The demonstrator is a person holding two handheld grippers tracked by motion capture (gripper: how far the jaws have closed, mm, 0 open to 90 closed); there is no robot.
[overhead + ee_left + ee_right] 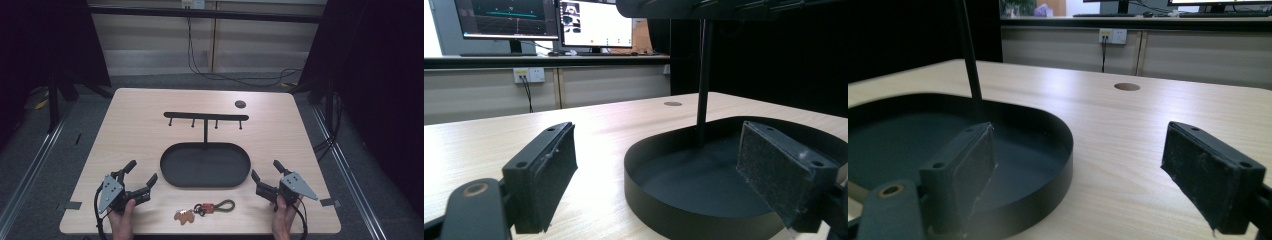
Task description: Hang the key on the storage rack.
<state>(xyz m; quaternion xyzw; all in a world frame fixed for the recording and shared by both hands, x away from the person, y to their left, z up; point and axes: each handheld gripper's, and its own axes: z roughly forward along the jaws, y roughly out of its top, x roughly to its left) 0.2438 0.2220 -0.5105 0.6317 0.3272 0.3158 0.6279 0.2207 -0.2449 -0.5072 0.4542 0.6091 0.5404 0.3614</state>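
High view: olive-green cord keychain (207, 207), red clasp, copper-coloured tag, on table (125, 130).

The tray (167, 172) sits mid-table, and its post (205, 131) and hook bar (205, 116) block passage over its far rim. Bare table lies left, right and beyond the tray. Just near of the tray, the keychain (205, 209) lies between the two grippers.

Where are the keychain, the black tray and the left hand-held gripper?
keychain (204, 209): high view, on its red clip.
black tray (170, 176): high view, on its bare floor.
left hand-held gripper (141, 171): high view, midway between its open fingertips.
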